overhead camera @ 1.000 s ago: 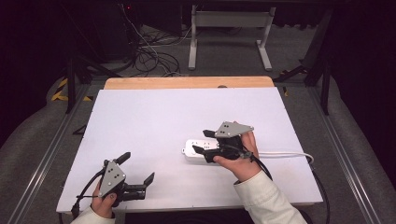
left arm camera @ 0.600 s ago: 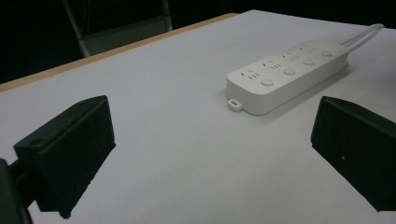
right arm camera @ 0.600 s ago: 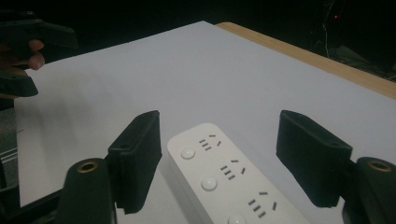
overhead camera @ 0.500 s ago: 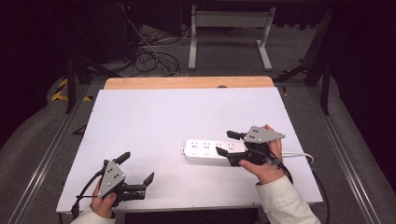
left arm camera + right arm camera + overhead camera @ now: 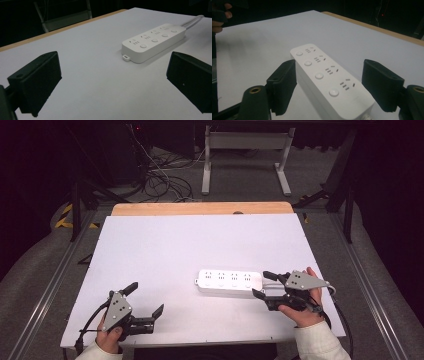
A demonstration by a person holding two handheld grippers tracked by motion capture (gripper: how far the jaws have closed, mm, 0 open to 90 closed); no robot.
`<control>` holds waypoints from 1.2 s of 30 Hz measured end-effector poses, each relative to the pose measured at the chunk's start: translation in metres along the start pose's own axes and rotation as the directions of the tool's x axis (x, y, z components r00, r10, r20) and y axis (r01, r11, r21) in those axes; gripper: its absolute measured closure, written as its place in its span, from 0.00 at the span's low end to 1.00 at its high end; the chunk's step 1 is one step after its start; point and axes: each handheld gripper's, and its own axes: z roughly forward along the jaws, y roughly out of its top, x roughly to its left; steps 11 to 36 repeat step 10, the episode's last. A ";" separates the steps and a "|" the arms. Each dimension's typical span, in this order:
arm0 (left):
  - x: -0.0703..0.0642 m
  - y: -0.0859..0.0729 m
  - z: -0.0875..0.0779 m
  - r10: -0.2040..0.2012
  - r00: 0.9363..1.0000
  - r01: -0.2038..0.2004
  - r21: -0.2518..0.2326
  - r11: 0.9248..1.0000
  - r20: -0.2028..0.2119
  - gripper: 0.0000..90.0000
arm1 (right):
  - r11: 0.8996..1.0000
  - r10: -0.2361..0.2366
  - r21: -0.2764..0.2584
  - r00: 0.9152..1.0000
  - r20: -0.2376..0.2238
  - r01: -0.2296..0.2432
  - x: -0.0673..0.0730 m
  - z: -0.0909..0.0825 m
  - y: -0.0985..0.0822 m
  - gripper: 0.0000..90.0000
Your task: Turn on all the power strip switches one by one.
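Now your right tool [image 5: 263, 285] sits at the cable end of the power strip [image 5: 230, 282], a long white block of smooth plastic with rounded corners. It lies flat on the counter [image 5: 200, 245], right of middle and towards your edge. In the right gripper view the strip [image 5: 327, 80] runs between the two black jaws; the jaws have just been opening and stand wide, the left pad just beside the strip's side wall, the right pad apart from it. Four round buttons run down the strip's top face, each paired with a cluster of narrow socket slots. A small flat tab with a hole sticks out of the far end, seen in the left gripper view [image 5: 153, 41], and a pale round cable leaves the other end.

Your left tool [image 5: 147, 302] rests near the front left corner of the counter, well apart from the strip, its jaws spread wide with nothing between them. Its pads are blocky, matte black wedges. The counter is a plain matte white sheet with a strip of light wood showing along its far edge.
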 end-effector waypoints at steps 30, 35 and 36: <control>0.010 -0.002 -0.007 0.005 1.000 -0.005 0.001 1.000 0.009 0.00 | 0.997 0.071 -0.007 0.997 0.015 -0.070 -0.010 -0.012 -0.024 0.28; 0.010 -0.002 -0.007 0.005 1.000 -0.005 0.001 1.000 0.009 0.00 | 0.997 0.071 -0.007 0.997 0.015 -0.070 -0.010 -0.012 -0.024 0.28; 0.010 -0.002 -0.007 0.005 1.000 -0.005 0.001 1.000 0.009 0.00 | 0.997 0.071 -0.007 0.997 0.015 -0.070 -0.010 -0.012 -0.024 0.28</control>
